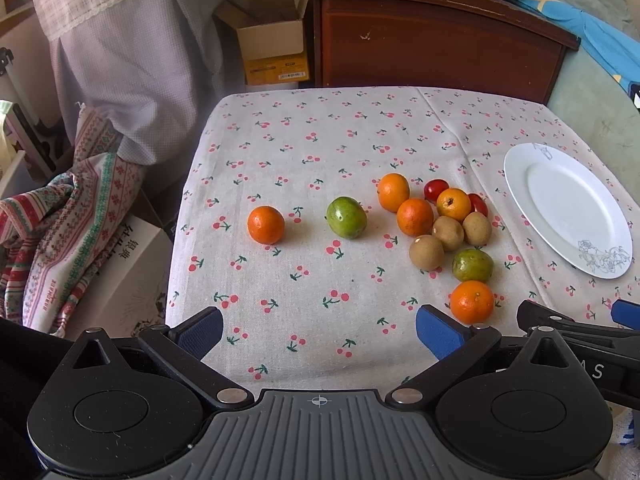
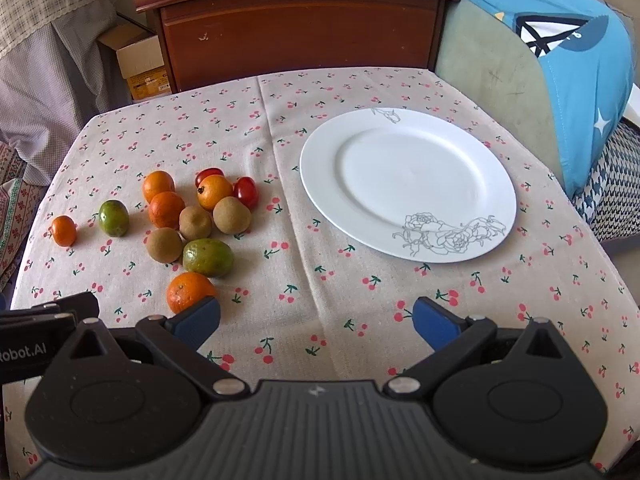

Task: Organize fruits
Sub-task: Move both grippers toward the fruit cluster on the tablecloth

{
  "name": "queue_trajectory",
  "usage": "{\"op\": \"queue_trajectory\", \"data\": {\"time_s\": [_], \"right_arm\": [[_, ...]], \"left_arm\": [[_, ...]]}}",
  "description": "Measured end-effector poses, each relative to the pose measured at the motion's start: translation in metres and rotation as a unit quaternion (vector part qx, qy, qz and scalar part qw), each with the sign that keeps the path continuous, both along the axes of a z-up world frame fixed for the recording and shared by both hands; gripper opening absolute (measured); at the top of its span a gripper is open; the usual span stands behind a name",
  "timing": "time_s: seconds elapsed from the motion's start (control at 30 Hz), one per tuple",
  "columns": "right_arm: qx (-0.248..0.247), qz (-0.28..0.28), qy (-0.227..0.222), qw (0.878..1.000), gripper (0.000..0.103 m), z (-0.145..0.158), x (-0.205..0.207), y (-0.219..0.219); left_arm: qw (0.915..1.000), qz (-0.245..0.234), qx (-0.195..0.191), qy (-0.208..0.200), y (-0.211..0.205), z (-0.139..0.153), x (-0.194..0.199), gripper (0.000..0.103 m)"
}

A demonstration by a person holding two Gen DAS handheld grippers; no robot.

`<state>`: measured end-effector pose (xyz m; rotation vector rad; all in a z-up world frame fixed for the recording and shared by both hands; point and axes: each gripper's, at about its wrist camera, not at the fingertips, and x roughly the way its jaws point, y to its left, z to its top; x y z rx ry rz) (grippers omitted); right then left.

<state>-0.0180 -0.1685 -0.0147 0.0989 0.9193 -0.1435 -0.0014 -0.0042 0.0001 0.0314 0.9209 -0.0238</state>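
On the cherry-print surface, a lone orange lies farthest left, then a green fruit, then the cluster of fruit, then the bare white plate at the right. The left gripper hovers at the near edge, jaws wide and holding nothing, with the nearest orange just ahead of its right finger. The right gripper, likewise wide and holding nothing, faces the plate, that same orange touching or just beside its left finger. It looks about equally near both.

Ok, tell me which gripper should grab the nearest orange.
Right. The nearest orange lies just beside the open right gripper, and the plate is right ahead. The left gripper, also open, is farther from the plate.
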Motion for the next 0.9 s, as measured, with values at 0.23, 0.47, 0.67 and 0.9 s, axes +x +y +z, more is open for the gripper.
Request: {"op": "queue_trajectory", "data": {"time_s": [0.23, 0.47, 0.67, 0.9], "right_arm": [[0.013, 0.008, -0.011, 1.0, 0.1, 0.0, -0.001, -0.001], [0.035, 0.032, -0.027, 0.999, 0.091, -0.002, -0.003, -0.001], [0.069, 0.062, -0.05, 0.994, 0.087, -0.004, -0.009, -0.002], [0.094, 0.093, -0.059, 0.989, 0.073, -0.014, -0.012, 0.003]], "left_arm": [[0.9999, 0.001, -0.009, 0.01, 0.002, 0.001, 0.0, 0.103], [0.9997, -0.001, -0.015, 0.021, 0.005, -0.001, 0.001, 0.102], [0.9997, 0.016, -0.016, 0.011, 0.014, -0.004, 0.003, 0.102], [0.9989, 0.033, -0.031, 0.01, 0.023, -0.009, 0.006, 0.102]]}}
